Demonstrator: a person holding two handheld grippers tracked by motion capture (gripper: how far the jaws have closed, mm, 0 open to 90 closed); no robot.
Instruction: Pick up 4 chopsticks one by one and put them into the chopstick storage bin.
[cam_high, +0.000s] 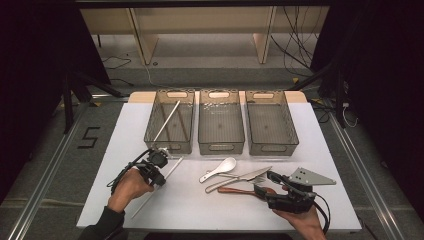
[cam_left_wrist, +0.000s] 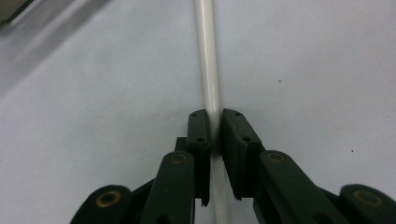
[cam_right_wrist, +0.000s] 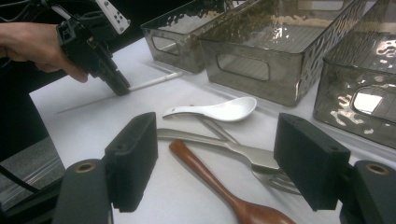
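My left gripper (cam_high: 159, 177) points down at the table's front left and is shut on a white chopstick (cam_high: 173, 168) that lies on the white table. In the left gripper view, its pads (cam_left_wrist: 236, 135) press the chopstick (cam_left_wrist: 208, 60) from both sides. My right gripper (cam_high: 265, 184) stands open at the front right, with its jaws wide apart over the cutlery. Ahead of its jaws lie a white spoon (cam_right_wrist: 219, 111), a metal fork (cam_right_wrist: 252, 156) and a wooden spoon (cam_right_wrist: 205, 172). The right gripper view also shows the left gripper (cam_right_wrist: 116, 84) on the chopstick (cam_right_wrist: 156, 80).
Three clear grey bins stand in a row at the back: left (cam_high: 150, 125), middle (cam_high: 221, 146), right (cam_high: 272, 147). A second white chopstick (cam_high: 167, 120) leans inside the left bin. A knife (cam_high: 250, 174) lies beside the fork.
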